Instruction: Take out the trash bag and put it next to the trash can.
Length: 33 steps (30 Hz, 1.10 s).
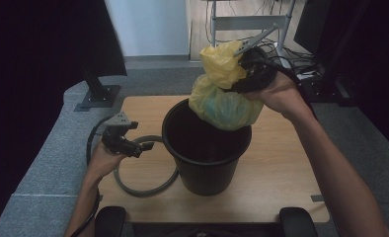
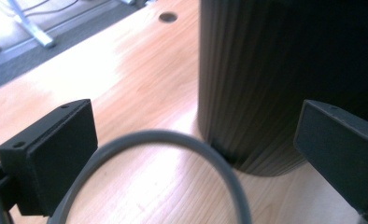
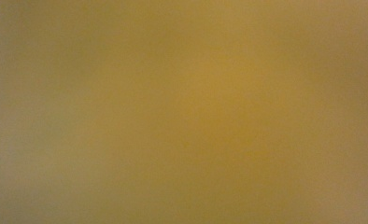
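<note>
A tied yellow bag (image 1: 225, 98) with something bluish inside hangs over the black bin (image 1: 207, 168), its bottom just inside the rim. My right gripper (image 1: 249, 69) is shut on the bag's knotted neck, and blurred yellow plastic (image 3: 196, 112) lies right against the lens in the right gripper view. My left gripper (image 1: 139, 147) sits low on the table, left of the bin, with its jaws wide apart. In the left gripper view, my left gripper (image 2: 196, 144) has a grey ring (image 2: 173, 137) arching between its jaws, and the ribbed bin wall (image 2: 275, 70) stands just behind.
The grey ring (image 1: 143, 192) lies flat on the wooden table (image 1: 281, 187) and touches the bin's left base. A round hole (image 2: 167, 17) is in the tabletop. Grey carpet surrounds the table, with a metal frame and cables at the back right.
</note>
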Motion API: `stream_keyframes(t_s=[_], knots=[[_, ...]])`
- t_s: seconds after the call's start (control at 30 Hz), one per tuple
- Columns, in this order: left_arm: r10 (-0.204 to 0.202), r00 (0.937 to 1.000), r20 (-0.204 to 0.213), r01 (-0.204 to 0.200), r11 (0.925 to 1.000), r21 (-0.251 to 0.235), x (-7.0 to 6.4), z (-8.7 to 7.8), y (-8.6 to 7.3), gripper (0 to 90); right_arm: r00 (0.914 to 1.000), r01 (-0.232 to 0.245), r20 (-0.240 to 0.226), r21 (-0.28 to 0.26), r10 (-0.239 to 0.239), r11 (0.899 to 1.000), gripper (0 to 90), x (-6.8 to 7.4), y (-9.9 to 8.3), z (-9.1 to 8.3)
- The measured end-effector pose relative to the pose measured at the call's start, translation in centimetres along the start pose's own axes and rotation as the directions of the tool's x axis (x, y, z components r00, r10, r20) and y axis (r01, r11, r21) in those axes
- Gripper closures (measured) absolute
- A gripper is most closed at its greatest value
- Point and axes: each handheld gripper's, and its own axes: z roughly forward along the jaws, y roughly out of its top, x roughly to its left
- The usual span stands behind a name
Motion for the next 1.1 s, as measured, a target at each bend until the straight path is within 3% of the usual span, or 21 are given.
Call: stream_keyframes(t_s=[0.27, 0.53, 0.7, 0.73, 0.83, 1.1], knots=[[-0.018, 0.9990, -0.040, 0.020, 0.9986, 0.048, 0.0, 2.0, -2.5, 0.0, 0.9977, -0.033, 0.059, 0.013, 0.032, 0.999, 76.6, -1.0, 0.2, -1.7], [-0.046, 0.9964, -0.071, 0.051, 0.9961, 0.072, -0.1, 4.0, -4.7, 0.0, 0.9867, -0.080, 0.144, 0.027, 0.076, 0.996, 76.5, -2.7, -0.8, -3.5], [-0.069, 0.9939, -0.086, 0.075, 0.9947, 0.069, -0.1, 5.0, -5.9, 0.0, 0.9759, -0.113, 0.192, 0.036, 0.104, 0.993, 76.4, -3.7, -1.8, -4.0], [-0.076, 0.9934, -0.086, 0.082, 0.9945, 0.066, -0.1, 5.2, -6.2, 0.0, 0.9699, -0.125, 0.215, 0.038, 0.114, 0.991, 76.5, -4.2, -2.3, -4.1], [-0.096, 0.9913, -0.090, 0.101, 0.9932, 0.057, -0.1, 5.6, -6.9, 0.0, 0.9660, -0.136, 0.227, 0.037, 0.124, 0.990, 76.4, -4.6, -2.7, -4.1], [-0.140, 0.9820, -0.127, 0.150, 0.9860, 0.073, 0.2, 6.9, -9.1, 0.0, 0.9455, -0.181, 0.284, 0.049, 0.160, 0.982, 76.3, -6.2, -5.5, -3.3]])
